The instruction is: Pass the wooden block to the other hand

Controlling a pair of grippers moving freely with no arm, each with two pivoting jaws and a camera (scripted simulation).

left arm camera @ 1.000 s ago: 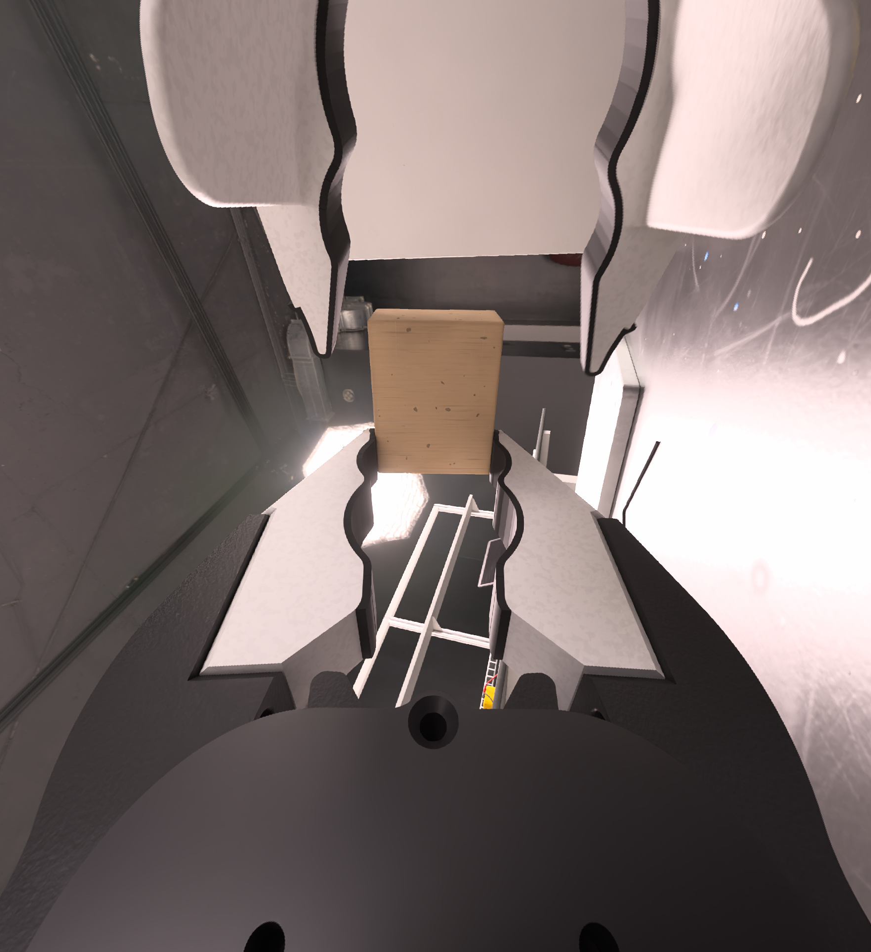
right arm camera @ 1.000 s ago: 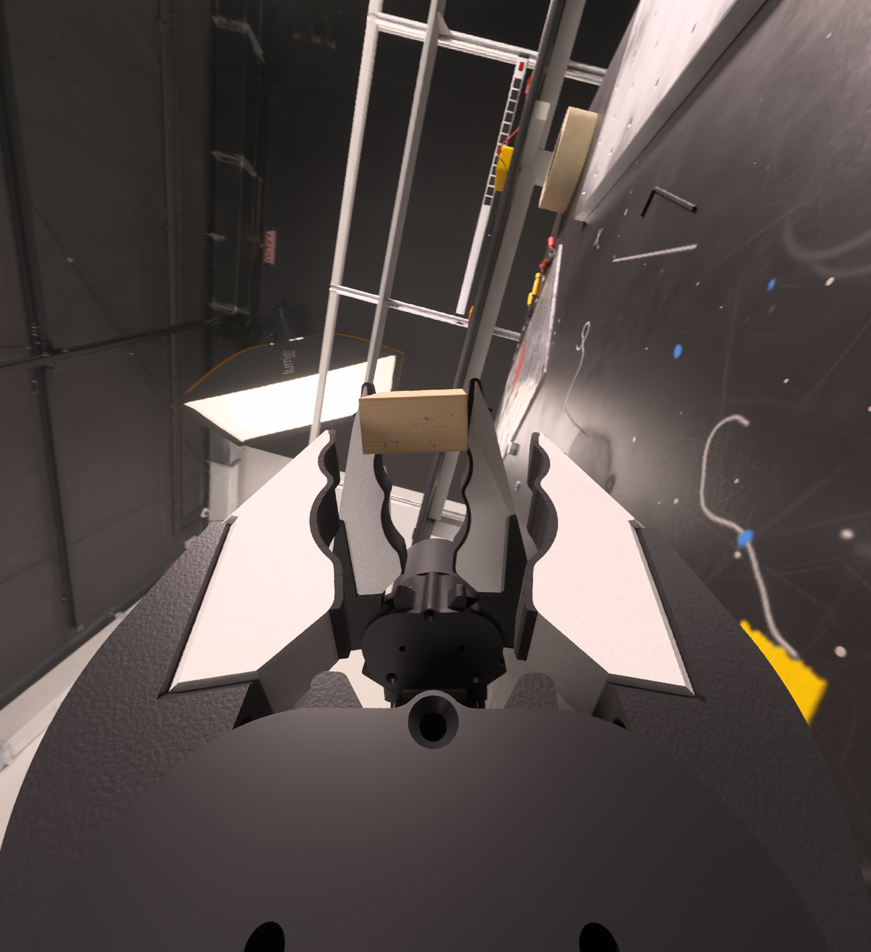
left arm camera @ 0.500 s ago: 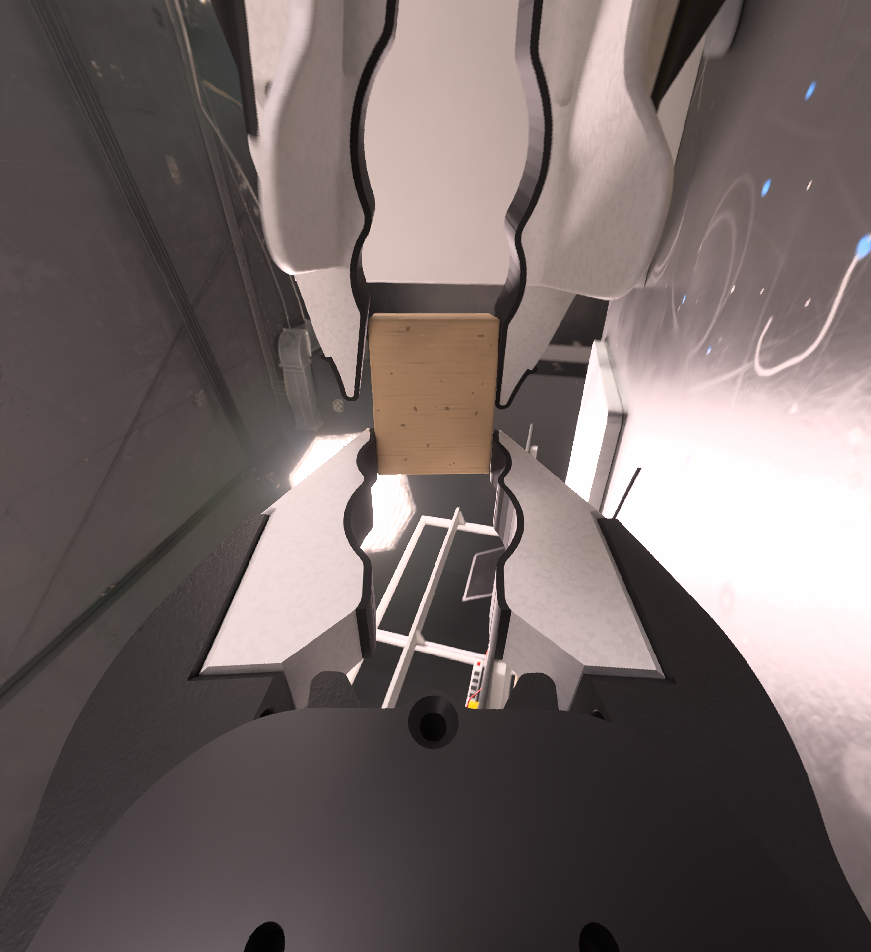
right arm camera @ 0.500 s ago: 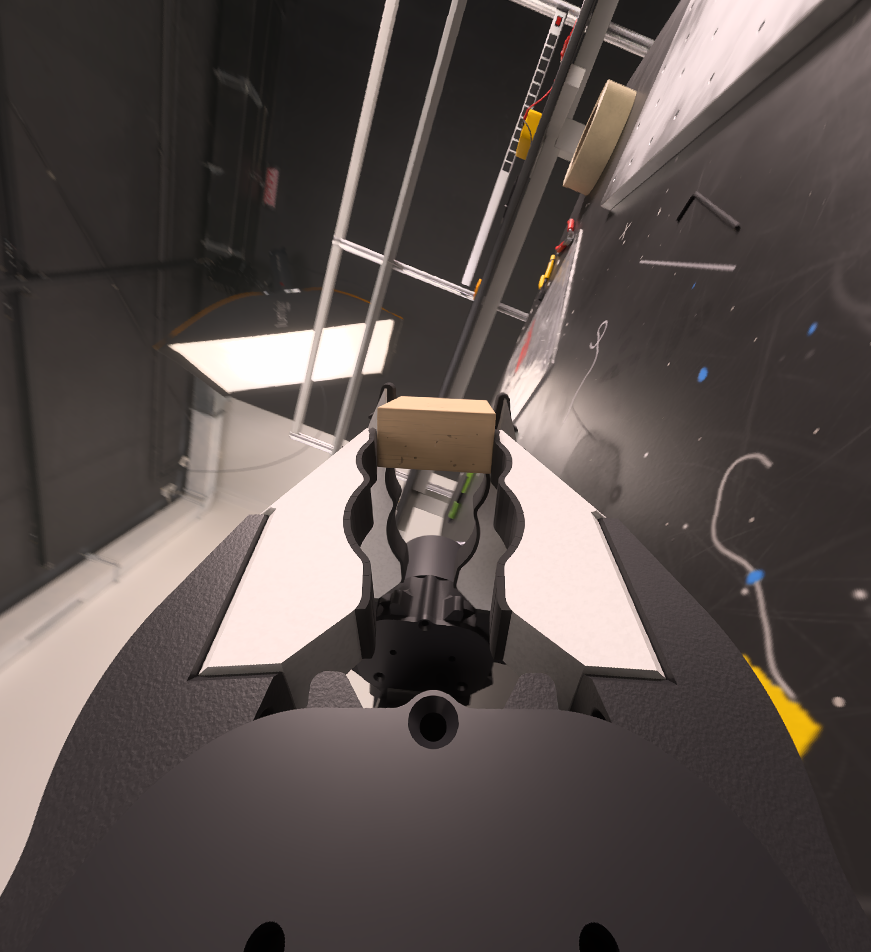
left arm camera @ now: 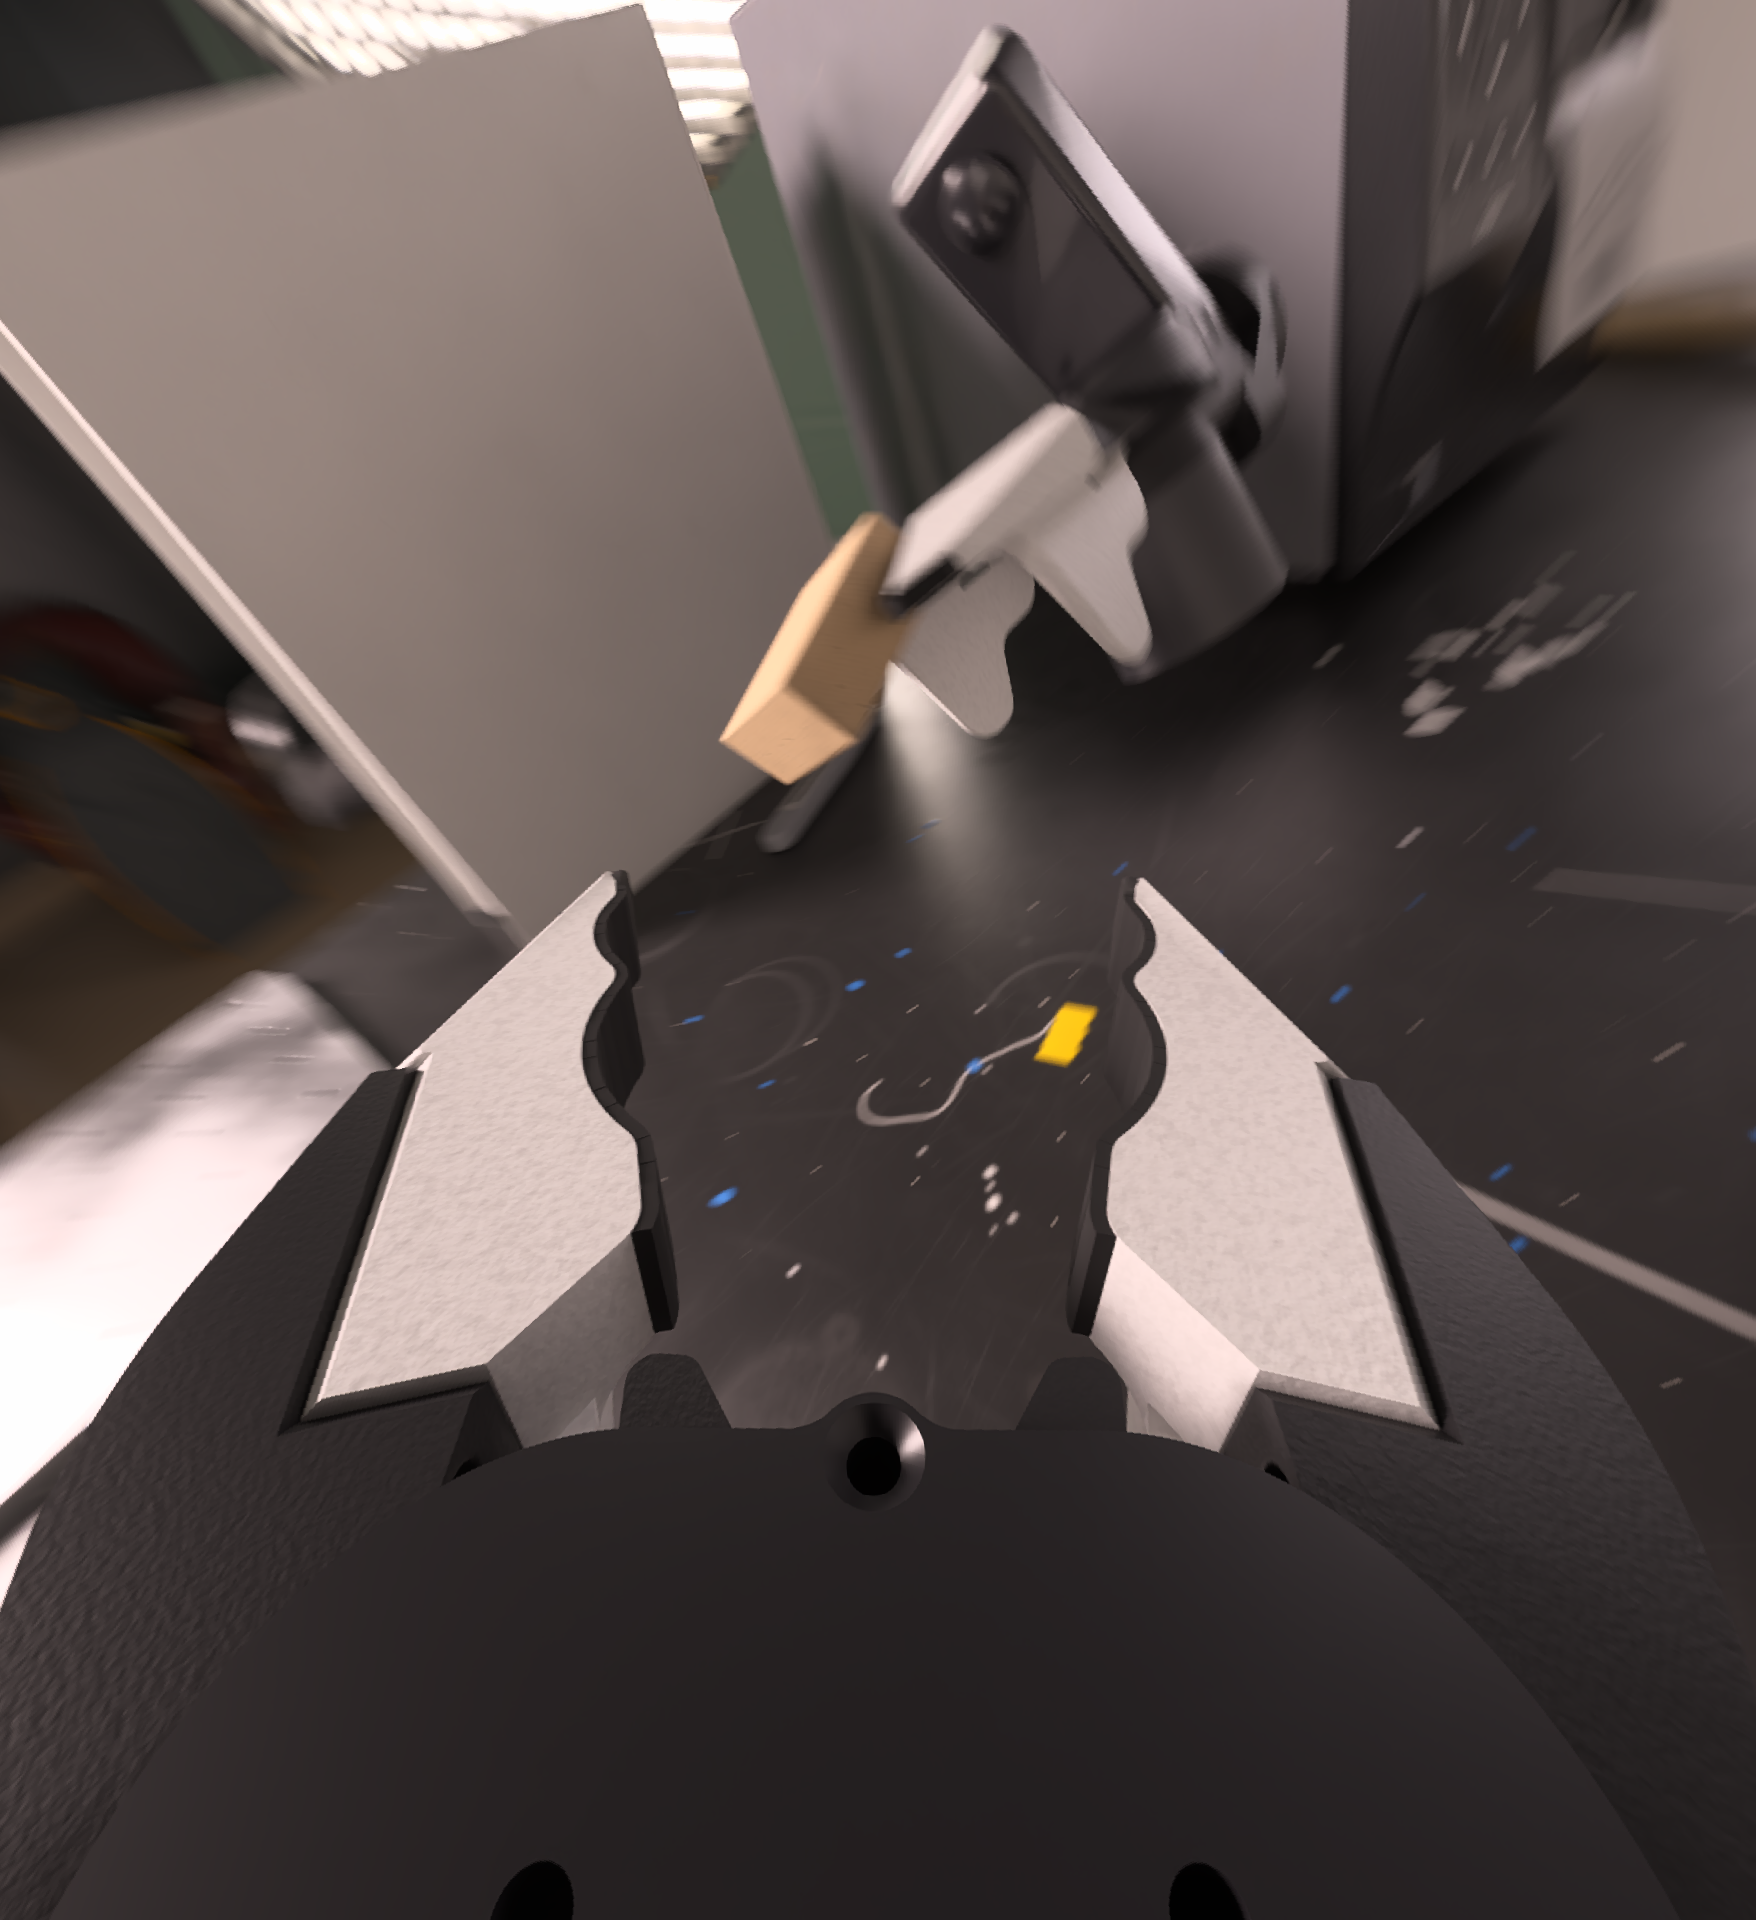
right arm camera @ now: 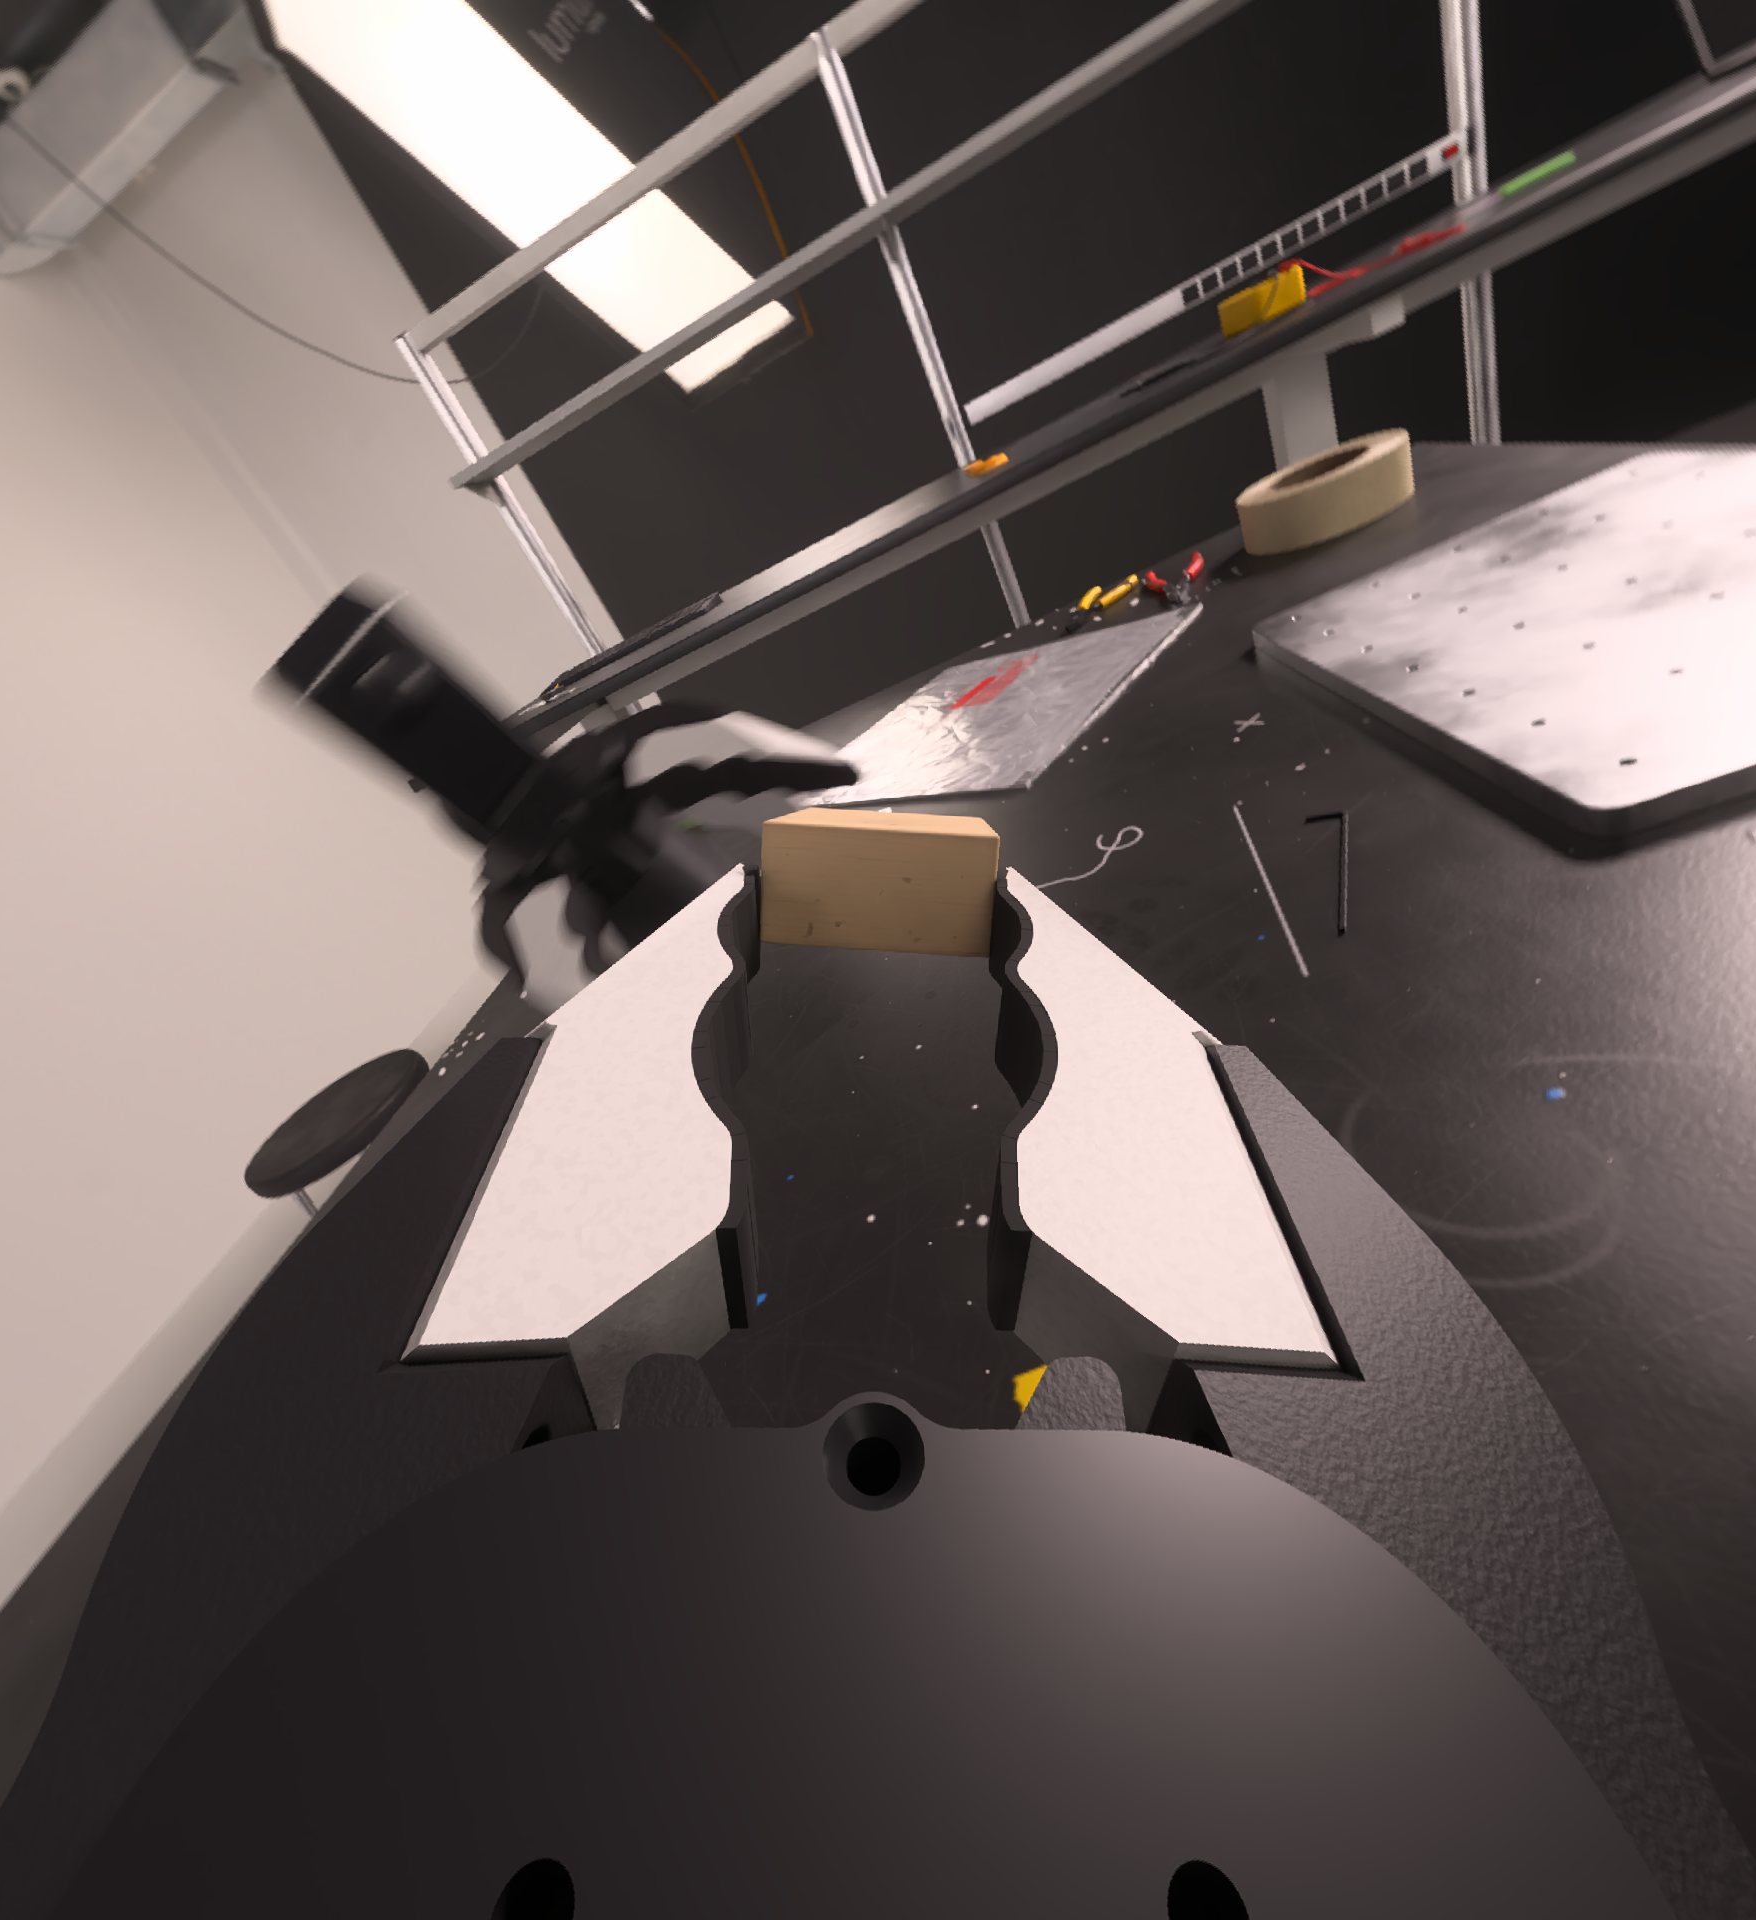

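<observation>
The wooden block is a light tan cuboid clamped between the tips of my right gripper, above the dark table. In the left wrist view the block hangs tilted above the table, with the right gripper shut on its upper end. My left gripper is open and empty, with only the speckled table between its fingers. It stands well apart from the block. In the right wrist view the left gripper is a dark blur to the left of the block.
A tape roll, a perforated metal plate and a foil sheet lie at the far side of the table. A round stool stands beside the table. A grey panel and a yellow scrap show in the left wrist view.
My left gripper has opened, let go of the block and drawn well away from it. My right gripper, shut on the block half a second ago, now holds it alone.
</observation>
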